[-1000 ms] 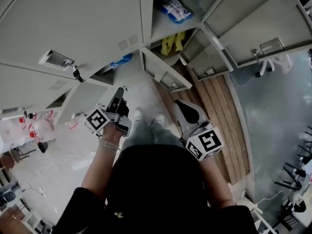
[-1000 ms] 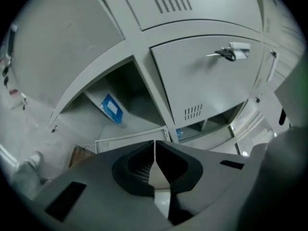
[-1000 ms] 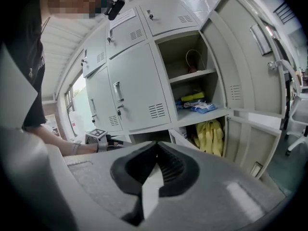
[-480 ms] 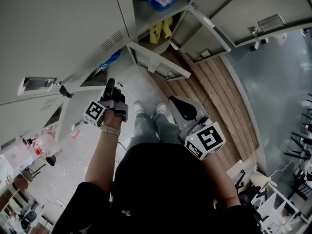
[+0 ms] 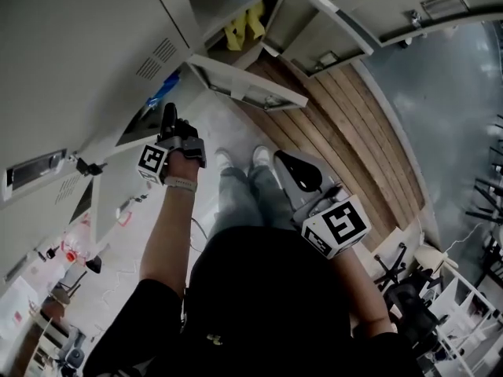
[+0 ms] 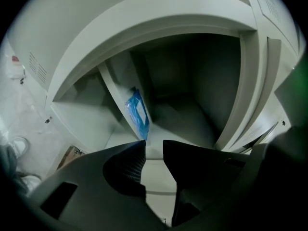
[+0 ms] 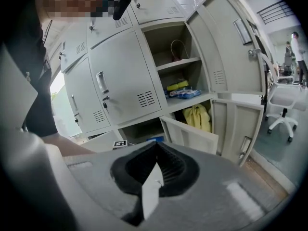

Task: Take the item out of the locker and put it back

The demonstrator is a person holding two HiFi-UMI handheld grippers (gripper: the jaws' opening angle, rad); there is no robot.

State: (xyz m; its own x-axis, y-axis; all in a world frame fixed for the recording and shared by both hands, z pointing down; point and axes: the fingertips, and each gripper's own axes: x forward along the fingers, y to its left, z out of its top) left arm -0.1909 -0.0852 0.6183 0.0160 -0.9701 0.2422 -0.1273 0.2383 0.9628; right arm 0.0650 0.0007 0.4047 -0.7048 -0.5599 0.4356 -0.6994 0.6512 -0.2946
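Left tongs (image 6: 154, 146): the jaws stand apart, having just been opening, with nothing between them. They point into the open bottom locker compartment (image 6: 192, 81).

Item: a blue plastic packet (image 6: 138, 112) stands on edge inside that compartment, leaning against its left inner wall. It lies just beyond the left jaw tips; contact cannot be confirmed. In the head view the left tongs (image 5: 167, 110) sit at the compartment mouth, with a blue edge of the packet (image 5: 159, 99) just beside them.

Right tongs (image 7: 156, 146): the jaws are closed tip to tip and grip nothing. In the head view they (image 5: 287, 163) are held low near the person's body, well apart from the lockers.

Adjacent locker: its door (image 7: 187, 134) hangs open. A yellow cloth (image 7: 197, 117) occupies the lower space, and a blue-and-white packet (image 7: 185, 93) lies on the shelf above.
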